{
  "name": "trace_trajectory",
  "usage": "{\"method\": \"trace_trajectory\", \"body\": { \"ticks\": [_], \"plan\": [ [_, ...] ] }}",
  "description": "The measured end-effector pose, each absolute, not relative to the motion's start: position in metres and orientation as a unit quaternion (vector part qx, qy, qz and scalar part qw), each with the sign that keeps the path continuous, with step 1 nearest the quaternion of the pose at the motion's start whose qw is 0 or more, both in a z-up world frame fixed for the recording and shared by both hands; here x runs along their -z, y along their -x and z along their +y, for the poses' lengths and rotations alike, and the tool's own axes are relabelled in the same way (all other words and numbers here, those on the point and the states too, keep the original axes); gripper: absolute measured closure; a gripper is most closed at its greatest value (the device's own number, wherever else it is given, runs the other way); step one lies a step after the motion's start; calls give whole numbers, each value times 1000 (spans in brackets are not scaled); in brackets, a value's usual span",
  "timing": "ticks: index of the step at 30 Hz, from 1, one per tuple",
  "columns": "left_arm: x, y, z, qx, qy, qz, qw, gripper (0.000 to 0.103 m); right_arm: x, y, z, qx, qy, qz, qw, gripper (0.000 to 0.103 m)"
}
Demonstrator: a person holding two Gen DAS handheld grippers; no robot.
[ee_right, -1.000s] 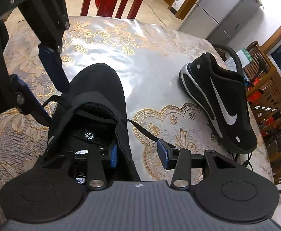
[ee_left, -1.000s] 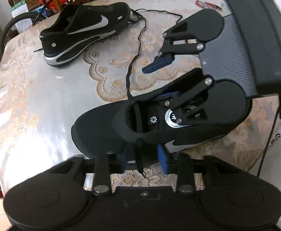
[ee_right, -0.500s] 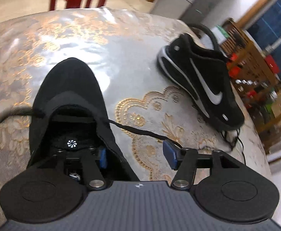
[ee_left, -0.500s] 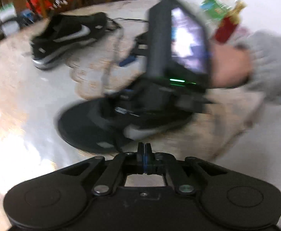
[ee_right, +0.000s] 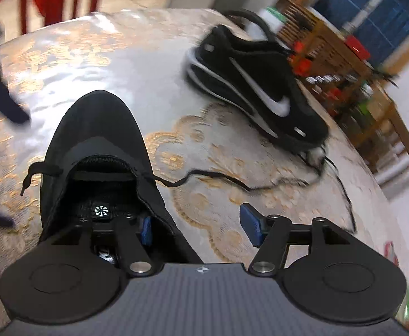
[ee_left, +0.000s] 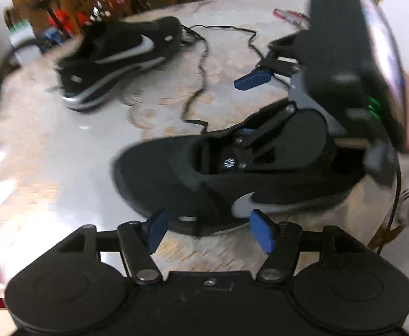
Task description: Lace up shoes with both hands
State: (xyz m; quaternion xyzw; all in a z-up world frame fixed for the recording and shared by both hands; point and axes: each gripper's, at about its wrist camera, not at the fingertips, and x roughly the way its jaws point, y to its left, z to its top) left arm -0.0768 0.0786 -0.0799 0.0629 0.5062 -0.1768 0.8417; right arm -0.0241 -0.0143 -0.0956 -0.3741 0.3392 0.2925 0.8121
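Item: near shoe (ee_left: 204,184), black, soft knit upper, on its sole on the patterned tablecloth (ee_right: 78,56), just ahead of both grippers. We judge it light and pliable; the collar will fold if pinched, the sole stays stiff.

Item: lace (ee_right: 218,180), thin, limp, black. It leaves the right side of the near shoe and trails toward the far shoe (ee_right: 254,89); a short end (ee_right: 36,172) sticks out on the left side.

Our left gripper (ee_left: 208,231) is opening, nothing between its pads. Our right gripper (ee_right: 197,228) is opening too, straddling the shoe's side wall, one pad inside the collar, not pressing.

Hold advised: pinch the lace near its tip, where we judge it stiffest.
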Motion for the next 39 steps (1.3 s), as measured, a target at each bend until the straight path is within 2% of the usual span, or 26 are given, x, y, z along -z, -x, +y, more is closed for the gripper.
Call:
{"method": "trace_trajectory", "body": {
  "ticks": [7, 8, 10, 11, 15, 23, 27, 39],
  "plan": [
    [90, 50, 68, 214, -83, 465, 855, 49, 96, 12, -36, -206, 329, 374, 842, 41],
    [91, 46, 67, 225, -86, 463, 853, 55, 97, 11, -38, -200, 324, 376, 845, 42],
    [94, 37, 69, 257, -63, 472, 841, 82, 98, 9, -42, -192, 315, 380, 848, 41],
    [96, 34, 70, 267, -54, 476, 836, 102, 98, 8, -43, -187, 310, 382, 850, 41],
    [97, 27, 76, 274, -37, 481, 832, 102, 99, 7, -45, -181, 297, 385, 855, 41],
    [84, 31, 108, 163, 85, 471, 863, 103, 101, 9, -44, -165, 290, 383, 861, 41],
    [74, 48, 92, 143, 47, 466, 872, 103, 102, 10, -43, -156, 293, 380, 863, 39],
    [35, 105, 118, 95, 60, 484, 868, 103, 103, 11, -43, -144, 299, 374, 866, 34]
  ]
}}
